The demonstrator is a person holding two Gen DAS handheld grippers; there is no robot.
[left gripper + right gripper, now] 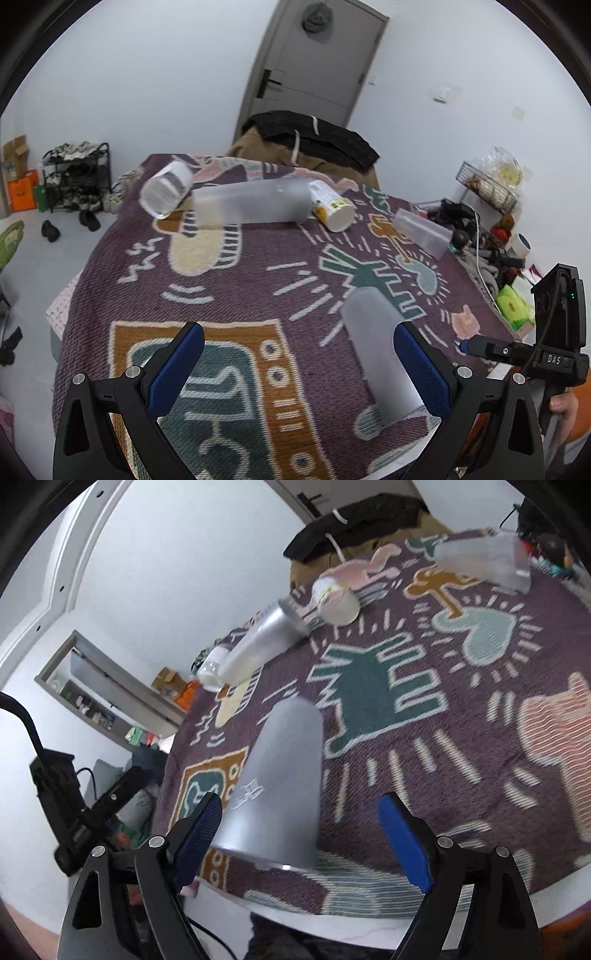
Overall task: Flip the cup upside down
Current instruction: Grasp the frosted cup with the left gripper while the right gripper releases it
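Frosted cup point(275, 794) standing mouth-down on the patterned blanket point(480, 709), long axis upright, directly between the spread fingers of the right gripper point(299, 834), ungripped. Left gripper point(295, 369) also wide, empty, cup just beside its right finger.

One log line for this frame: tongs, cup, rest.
left tongs: open | right tongs: open | near cup: inverted, between right tongs, ungripped | far cups: lying

my fingers point(184, 365) wear blue pads on black frames; the cup point(280, 786) is frosted grey-white; the cloth point(258, 280) is purple with teal, orange, cream and pink cartoon figures.
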